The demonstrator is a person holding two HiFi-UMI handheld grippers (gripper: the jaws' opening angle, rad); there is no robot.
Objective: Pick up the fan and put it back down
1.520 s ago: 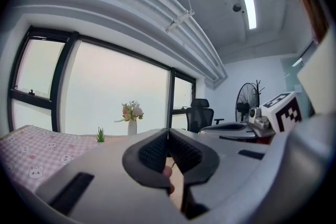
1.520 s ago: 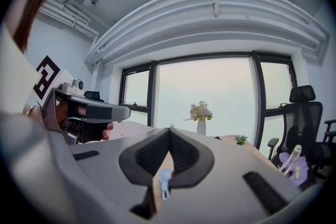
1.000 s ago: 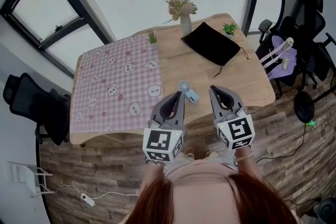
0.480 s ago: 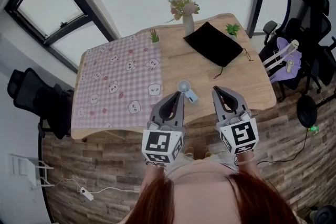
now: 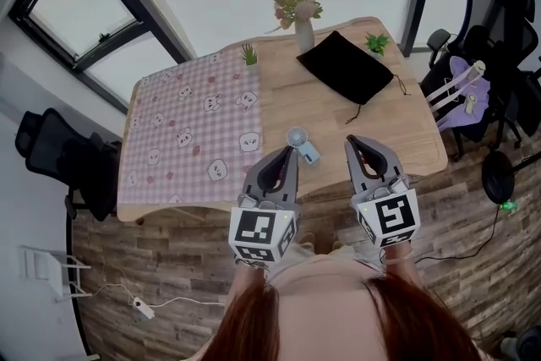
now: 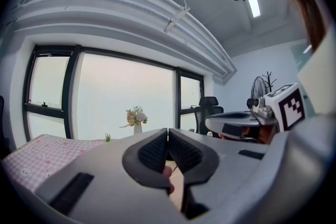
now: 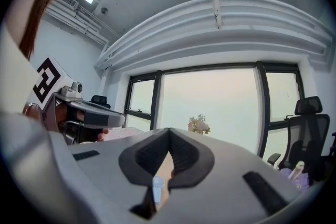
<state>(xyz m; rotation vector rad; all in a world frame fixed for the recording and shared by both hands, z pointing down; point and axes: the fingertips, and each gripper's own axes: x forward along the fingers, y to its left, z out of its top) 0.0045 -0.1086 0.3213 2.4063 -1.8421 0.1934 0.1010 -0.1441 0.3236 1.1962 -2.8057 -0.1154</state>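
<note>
At the near edge of the table [image 5: 397,131], the left gripper [image 5: 289,153] is hovering just short of the fan [image 5: 301,143] and the right gripper [image 5: 350,141] near its right, both with jaws pressed together and empty. The fan is lying untouched on the wood. The pickup seems not yet begun, so the next move is calling for opened jaws around the fan.

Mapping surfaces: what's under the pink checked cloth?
The light wooden table, whose left half the pink checked cloth covers; anything between them is hidden.

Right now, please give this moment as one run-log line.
left gripper: shut, empty | right gripper: shut, empty | fan: on table, not held
</note>
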